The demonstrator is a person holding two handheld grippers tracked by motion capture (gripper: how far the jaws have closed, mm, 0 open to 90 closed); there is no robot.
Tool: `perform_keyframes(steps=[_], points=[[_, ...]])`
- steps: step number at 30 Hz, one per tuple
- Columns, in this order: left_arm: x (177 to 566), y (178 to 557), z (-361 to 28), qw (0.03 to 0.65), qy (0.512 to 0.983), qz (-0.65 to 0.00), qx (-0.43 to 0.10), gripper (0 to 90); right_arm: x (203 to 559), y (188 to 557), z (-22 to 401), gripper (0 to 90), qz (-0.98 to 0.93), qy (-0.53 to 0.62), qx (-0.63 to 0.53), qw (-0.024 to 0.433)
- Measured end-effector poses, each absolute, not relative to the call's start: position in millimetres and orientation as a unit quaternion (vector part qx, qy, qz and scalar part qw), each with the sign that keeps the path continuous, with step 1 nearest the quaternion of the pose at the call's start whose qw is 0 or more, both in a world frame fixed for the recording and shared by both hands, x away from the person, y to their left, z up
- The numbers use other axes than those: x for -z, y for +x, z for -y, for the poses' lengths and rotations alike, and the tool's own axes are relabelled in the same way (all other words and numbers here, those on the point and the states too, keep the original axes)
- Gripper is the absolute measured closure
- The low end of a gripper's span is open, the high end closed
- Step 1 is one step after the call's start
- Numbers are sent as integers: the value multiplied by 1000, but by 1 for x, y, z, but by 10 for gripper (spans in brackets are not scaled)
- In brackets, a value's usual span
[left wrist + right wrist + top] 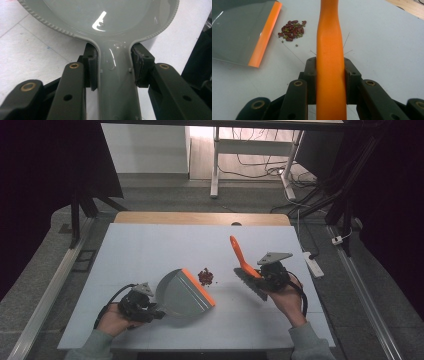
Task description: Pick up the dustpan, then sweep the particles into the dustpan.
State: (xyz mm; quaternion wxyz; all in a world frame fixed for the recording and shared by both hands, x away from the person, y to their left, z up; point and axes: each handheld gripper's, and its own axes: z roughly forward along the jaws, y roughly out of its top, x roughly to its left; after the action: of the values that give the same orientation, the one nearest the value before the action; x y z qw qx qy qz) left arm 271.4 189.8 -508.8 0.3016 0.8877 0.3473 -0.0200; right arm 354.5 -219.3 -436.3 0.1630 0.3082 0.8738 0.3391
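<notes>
Both look like light, stiff, slick plastic: the left gripper (113,71) pinches the grey dustpan (184,292) by its neck; the right gripper (329,75) clamps the orange brush (244,262) mid-handle, sensible holds.

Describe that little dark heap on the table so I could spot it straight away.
On the pale table, look just beyond the orange lip of the grey dustpan. There lies the pile of beans, dark red with small green ones, the one loose, grainy thing there.
</notes>
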Motion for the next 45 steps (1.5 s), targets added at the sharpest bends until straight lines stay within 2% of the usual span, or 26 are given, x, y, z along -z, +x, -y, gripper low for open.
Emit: perform_keyframes(steps=[21,45], points=[[514,273,-185,292,886,-361,25,616,430,368,194,708,-879,286,-344,169],[514,272,-185,294,884,-363,26,615,444,411,141,708,-879,280,-354,154]])
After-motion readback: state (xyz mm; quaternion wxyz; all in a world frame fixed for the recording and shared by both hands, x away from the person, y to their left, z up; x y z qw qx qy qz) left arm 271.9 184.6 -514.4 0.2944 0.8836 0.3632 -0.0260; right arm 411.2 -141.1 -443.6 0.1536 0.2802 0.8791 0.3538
